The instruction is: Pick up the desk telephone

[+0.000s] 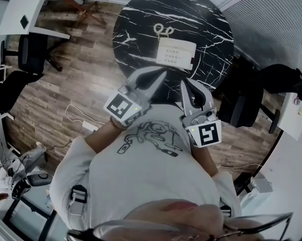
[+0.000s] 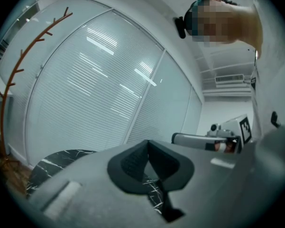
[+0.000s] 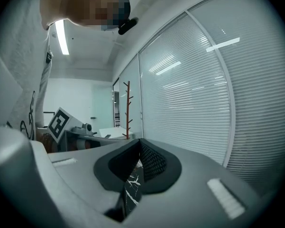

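Observation:
A white desk telephone (image 1: 176, 53) with a coiled cord lies on the round black marble table (image 1: 140, 24) in the head view. My left gripper (image 1: 162, 74) is held close to the person's chest and points at the table's near edge, jaws shut and empty. My right gripper (image 1: 186, 84) sits beside it, a little nearer the body, also shut with nothing in it. Both stop short of the phone. In the left gripper view the jaws (image 2: 148, 144) meet over a sliver of marble; the right gripper view shows its jaws (image 3: 140, 144) the same way.
A black office chair (image 1: 251, 92) stands right of the table and another (image 1: 27, 54) at the left by a white desk (image 1: 25, 9). Cables lie on the wood floor (image 1: 75, 112). A coat stand (image 2: 12, 80) rises before the blinds.

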The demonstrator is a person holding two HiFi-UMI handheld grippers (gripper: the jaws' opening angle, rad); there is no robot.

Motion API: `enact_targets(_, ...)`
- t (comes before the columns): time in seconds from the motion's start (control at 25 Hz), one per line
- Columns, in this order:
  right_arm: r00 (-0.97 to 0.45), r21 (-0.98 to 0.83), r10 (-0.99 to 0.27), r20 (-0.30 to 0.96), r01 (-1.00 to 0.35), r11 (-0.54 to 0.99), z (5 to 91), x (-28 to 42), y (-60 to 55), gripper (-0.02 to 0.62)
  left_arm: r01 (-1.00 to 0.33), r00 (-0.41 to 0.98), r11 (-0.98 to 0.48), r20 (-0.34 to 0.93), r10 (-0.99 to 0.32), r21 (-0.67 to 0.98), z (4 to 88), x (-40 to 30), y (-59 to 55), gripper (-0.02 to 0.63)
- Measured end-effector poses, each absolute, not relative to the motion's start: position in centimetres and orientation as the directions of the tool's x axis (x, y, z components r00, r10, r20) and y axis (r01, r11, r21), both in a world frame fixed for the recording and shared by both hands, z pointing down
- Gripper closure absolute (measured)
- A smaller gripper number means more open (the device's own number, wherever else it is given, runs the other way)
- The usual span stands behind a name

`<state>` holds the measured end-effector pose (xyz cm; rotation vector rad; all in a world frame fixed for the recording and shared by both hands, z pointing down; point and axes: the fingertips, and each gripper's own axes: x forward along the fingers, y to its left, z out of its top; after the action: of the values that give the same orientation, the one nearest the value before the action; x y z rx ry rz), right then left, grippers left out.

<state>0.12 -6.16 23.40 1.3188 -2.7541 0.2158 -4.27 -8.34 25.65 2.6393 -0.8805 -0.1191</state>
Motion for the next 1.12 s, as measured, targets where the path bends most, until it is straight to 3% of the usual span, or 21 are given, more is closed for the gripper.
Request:
enact_targets(0.48, -0.635, -0.089, -0.749, 0.192, -0.771, 0.631, 26.5, 3.2, -7.0, 0.588, -0.622, 0.767, -0.7, 0.091, -0.636, 0.351, 28.6, -2.7, -9.1, 0.591)
enact_targets(0.76, -0.632, -0.077, -0.732, 0.254, -0.767, 0.637, 30.9, 4.3, -9.2, 0.557, -0.634, 0.763, -0.679, 0.155, -0.628, 0.37, 33.1, -2.3, -10.8, 0.543)
enact_targets(1.12, -0.592, -0.106, -0.73, 0.34, -0.796, 0.596, 38.5, 5.4, -12.3, 0.522, -0.668, 0.734, -0.615, 0.232, -0.638, 0.419, 40.9, -3.0, -14.5, 0.538)
